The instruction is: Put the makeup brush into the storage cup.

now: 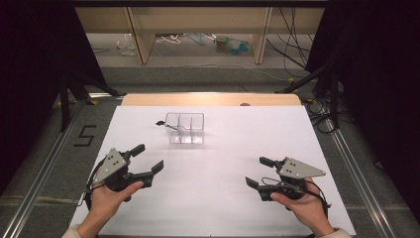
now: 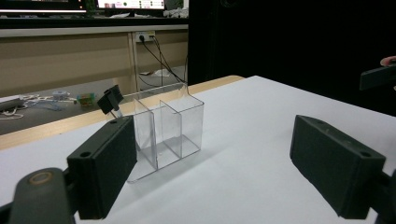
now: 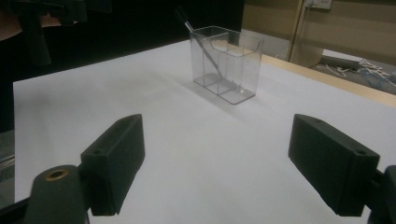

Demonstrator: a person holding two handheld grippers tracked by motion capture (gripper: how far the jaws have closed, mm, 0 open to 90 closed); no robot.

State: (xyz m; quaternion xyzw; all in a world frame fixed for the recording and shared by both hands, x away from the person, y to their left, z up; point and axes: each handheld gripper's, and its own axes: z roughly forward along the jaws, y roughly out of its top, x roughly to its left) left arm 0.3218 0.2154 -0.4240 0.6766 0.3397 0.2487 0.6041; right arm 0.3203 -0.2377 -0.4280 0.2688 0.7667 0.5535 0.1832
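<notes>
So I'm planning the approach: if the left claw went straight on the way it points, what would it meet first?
Probably the clear divided container with the black-tipped tool leaning in it. The left claw, open, faces it across bare white table; depth is hard to judge.

Each black gripper, left gripper (image 1: pixel 147 158) and right gripper (image 1: pixel 260 171), is topped by a grey three-cornered plate; black cables are trailed; pale sleeve cuffs are worn.

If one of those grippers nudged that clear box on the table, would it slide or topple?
The box looks thin-walled, clear plastic, so probably light and quick to slide on the smooth white table. It stands narrow and tall, with a pen leaning out one end, so a high push might tip it. Its glossy walls may be slippery.
</notes>
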